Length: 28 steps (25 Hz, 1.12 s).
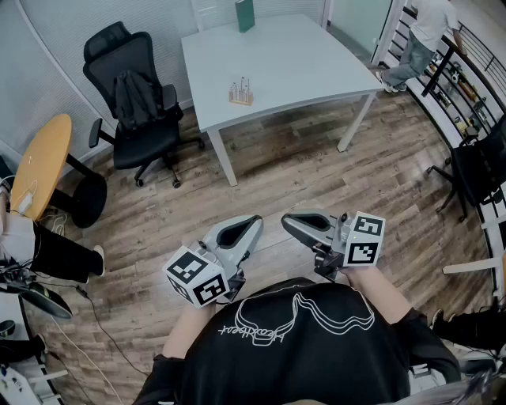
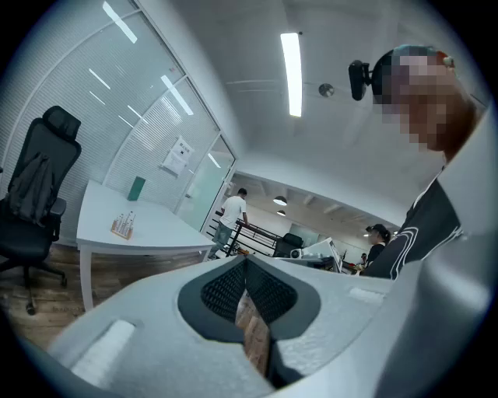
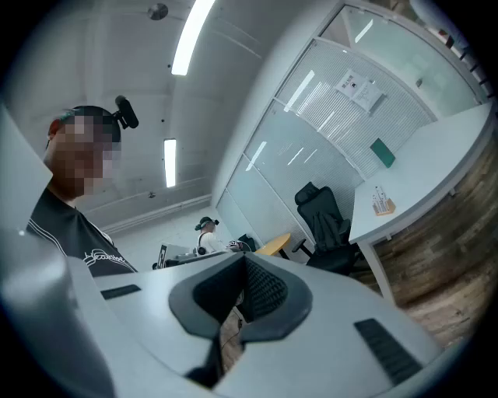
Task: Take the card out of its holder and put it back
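The wooden card holder (image 1: pixel 241 93) stands far off on the white table (image 1: pixel 300 71), with cards upright in it. It also shows small in the left gripper view as the card holder (image 2: pixel 122 226) and in the right gripper view as the card holder (image 3: pixel 381 204). My left gripper (image 1: pixel 254 224) and right gripper (image 1: pixel 288 221) hang close to my chest above the wooden floor, well short of the table. Both point towards each other and slightly upward. The left gripper (image 2: pixel 245 268) has its jaws together with nothing in them. The right gripper (image 3: pixel 243 268) is shut and empty too.
A black office chair (image 1: pixel 134 95) with a jacket stands left of the table. A round wooden table (image 1: pixel 39 166) is at the far left. A green box (image 1: pixel 245 14) sits at the table's back edge. A person (image 1: pixel 419 39) stands by a railing at the top right.
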Available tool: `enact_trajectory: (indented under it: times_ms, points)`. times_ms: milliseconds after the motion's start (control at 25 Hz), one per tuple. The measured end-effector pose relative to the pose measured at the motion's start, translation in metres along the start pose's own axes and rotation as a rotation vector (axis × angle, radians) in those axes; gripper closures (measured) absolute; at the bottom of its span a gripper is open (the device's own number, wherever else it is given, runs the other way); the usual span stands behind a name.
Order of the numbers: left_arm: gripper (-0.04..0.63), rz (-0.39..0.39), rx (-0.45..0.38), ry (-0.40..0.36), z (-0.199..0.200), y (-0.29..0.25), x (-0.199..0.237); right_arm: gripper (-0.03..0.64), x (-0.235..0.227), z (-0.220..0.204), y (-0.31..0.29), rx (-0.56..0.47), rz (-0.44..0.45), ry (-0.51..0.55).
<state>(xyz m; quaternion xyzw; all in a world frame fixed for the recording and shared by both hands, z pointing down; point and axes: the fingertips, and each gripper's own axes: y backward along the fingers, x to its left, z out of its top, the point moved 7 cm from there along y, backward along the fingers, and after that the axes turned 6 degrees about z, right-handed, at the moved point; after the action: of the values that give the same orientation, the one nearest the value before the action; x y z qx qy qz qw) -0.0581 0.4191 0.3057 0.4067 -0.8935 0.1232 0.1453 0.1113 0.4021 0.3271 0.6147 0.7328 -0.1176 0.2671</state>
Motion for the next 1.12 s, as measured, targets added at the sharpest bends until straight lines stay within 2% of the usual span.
enact_trajectory:
  times_ms: [400, 760, 920, 1120]
  points:
    - [0.583, 0.028, -0.032, -0.031, 0.012, 0.02, -0.004, 0.611, 0.015, 0.009, -0.013, 0.032, 0.019, 0.05]
    - [0.583, 0.062, -0.047, -0.05, 0.022, 0.04, -0.007, 0.611, 0.032, 0.016, -0.032, 0.034, 0.077, 0.072]
    - [0.583, 0.072, -0.039, -0.067, 0.024, 0.036, -0.012, 0.61, 0.028, 0.018, -0.023, 0.028, 0.057, 0.079]
    - [0.583, 0.093, -0.042, -0.081, 0.025, 0.026, -0.004, 0.609, 0.017, 0.025, -0.018, 0.052, 0.02, 0.143]
